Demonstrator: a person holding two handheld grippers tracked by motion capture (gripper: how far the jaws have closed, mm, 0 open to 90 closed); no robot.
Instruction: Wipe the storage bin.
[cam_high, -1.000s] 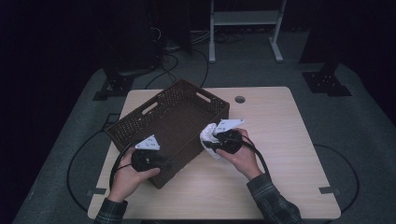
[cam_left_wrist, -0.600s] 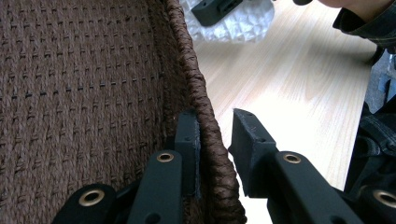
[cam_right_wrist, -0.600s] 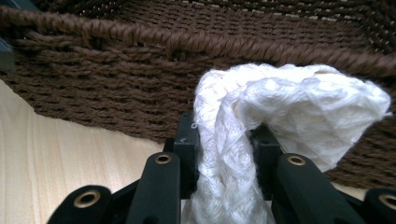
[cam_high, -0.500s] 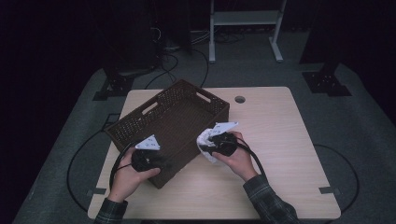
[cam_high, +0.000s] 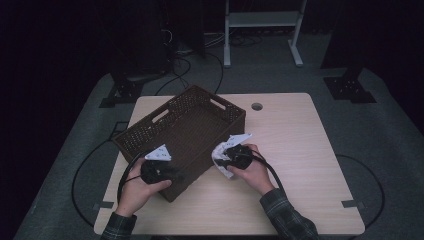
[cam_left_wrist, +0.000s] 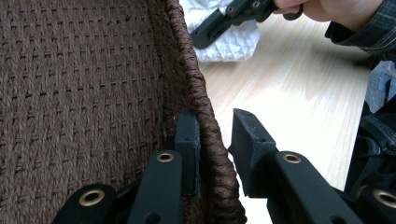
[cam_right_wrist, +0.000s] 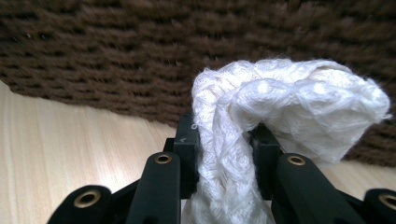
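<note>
Though soft, knitted cloth (cam_right_wrist: 261, 126), woven basket (cam_right_wrist: 140, 56)

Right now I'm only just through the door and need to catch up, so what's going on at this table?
A person works with a gripper in each hand. The left gripper straddles the near rim of a brown woven basket, one jaw inside and one outside, steadying it. The right gripper is clamped on a bunched white cloth, held just outside the basket's side wall, above the wooden table. The cloth is not yet in the basket.
</note>
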